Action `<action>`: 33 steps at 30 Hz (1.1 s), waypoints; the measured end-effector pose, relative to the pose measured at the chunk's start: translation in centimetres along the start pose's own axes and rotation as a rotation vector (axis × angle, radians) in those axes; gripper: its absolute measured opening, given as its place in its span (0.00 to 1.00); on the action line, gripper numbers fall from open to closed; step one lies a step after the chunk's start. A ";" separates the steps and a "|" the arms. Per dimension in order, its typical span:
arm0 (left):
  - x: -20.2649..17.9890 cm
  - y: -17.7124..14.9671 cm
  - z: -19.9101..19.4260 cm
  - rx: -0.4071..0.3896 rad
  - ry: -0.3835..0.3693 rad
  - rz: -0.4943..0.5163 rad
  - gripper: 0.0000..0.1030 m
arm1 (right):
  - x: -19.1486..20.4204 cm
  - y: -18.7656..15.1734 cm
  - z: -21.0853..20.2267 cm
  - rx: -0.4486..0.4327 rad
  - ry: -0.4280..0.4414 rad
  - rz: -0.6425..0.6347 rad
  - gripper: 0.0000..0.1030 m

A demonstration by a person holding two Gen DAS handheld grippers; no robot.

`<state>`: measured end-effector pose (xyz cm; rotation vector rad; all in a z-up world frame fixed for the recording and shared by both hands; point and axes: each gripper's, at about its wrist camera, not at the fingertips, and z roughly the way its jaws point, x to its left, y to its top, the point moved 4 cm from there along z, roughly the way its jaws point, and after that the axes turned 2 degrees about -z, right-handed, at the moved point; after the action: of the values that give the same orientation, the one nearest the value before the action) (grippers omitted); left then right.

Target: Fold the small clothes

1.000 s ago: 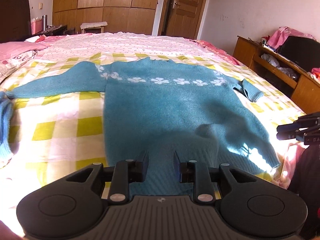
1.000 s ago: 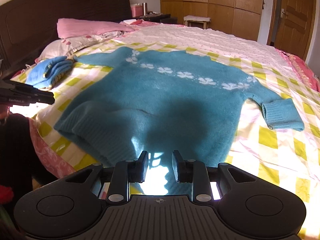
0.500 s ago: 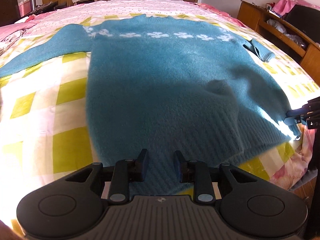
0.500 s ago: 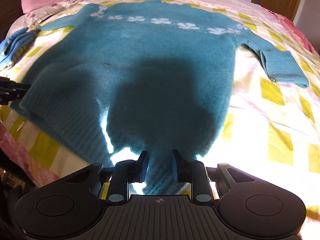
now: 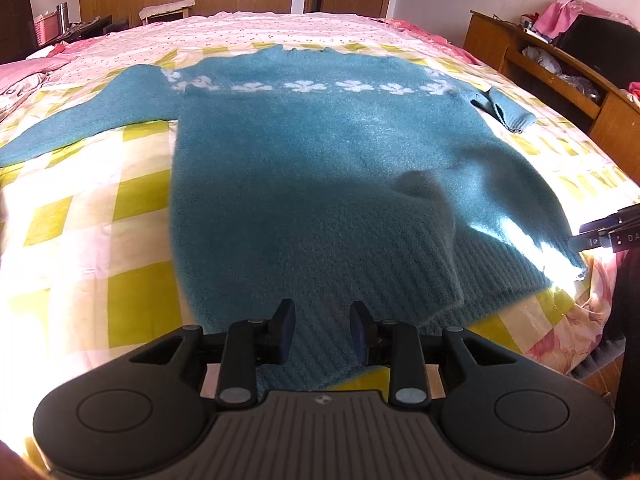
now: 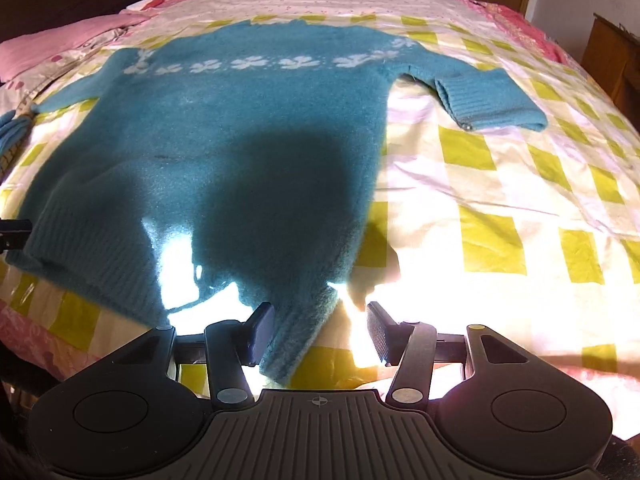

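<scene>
A teal knit sweater (image 5: pixel 312 168) with a band of white flowers lies flat on the checked bedspread, hem towards me. It also shows in the right wrist view (image 6: pixel 240 140). My left gripper (image 5: pixel 322 330) is open, its jaws on either side of the ribbed hem at the sweater's near left corner. My right gripper (image 6: pixel 320 332) is open wide, with the hem's near right corner between its jaws. The right sleeve (image 6: pixel 488 96) is folded back on itself. The left sleeve (image 5: pixel 80 120) stretches out to the left.
The yellow and white checked bedspread (image 6: pixel 500 200) covers the bed. Pink pillows (image 6: pixel 60 36) lie at the head. A folded blue garment (image 6: pixel 12 132) sits at the left edge. A wooden shelf unit (image 5: pixel 560 64) stands right of the bed. Wardrobes and a door stand behind.
Both grippers have dropped to the sweater's hem at the bed's near edge. The right gripper's jaws have opened wider around the hem corner.
</scene>
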<state>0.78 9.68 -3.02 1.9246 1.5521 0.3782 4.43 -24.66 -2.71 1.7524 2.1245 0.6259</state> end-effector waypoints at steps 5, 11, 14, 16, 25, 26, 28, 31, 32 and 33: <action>-0.2 0.1 -0.1 -0.007 -0.010 -0.009 0.38 | 1.3 -0.3 1.5 0.045 0.031 -0.018 0.39; -0.6 1.2 -0.9 -0.062 -0.044 -0.014 0.43 | 0.5 0.8 -0.2 0.044 -0.009 -0.093 0.09; -0.8 1.6 -0.4 -0.074 -0.050 -0.019 0.47 | -0.4 1.0 -0.7 0.047 -0.010 -0.073 0.09; -1.0 1.3 0.8 -0.046 -0.032 -0.004 0.47 | -0.3 0.8 -0.1 0.062 -0.017 -0.071 0.09; -1.7 0.5 1.3 0.005 -0.008 0.074 0.47 | -0.1 0.8 -1.8 0.029 0.011 -0.036 0.18; -1.9 0.9 1.0 -0.012 -0.008 0.076 0.47 | -0.1 1.0 -2.5 0.008 0.010 -0.036 0.18; -2.2 1.7 0.4 -0.047 -0.013 0.075 0.47 | 0.2 1.8 -3.6 -0.042 0.009 -0.040 0.18; -2.9 3.4 0.0 -0.101 -0.038 0.058 0.48 | 1.3 2.9 -4.2 -0.102 0.043 -0.042 0.19; -3.1 3.9 0.2 -0.112 -0.043 0.048 0.48 | 1.8 3.3 -4.1 -0.115 0.062 -0.047 0.19; -3.4 4.3 0.6 -0.117 -0.047 0.040 0.48 | 2.5 3.7 -3.6 -0.125 0.082 -0.053 0.19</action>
<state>3.49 5.87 -0.22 1.8632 1.4310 0.4283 5.21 -22.15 2.36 1.6243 2.1282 0.8106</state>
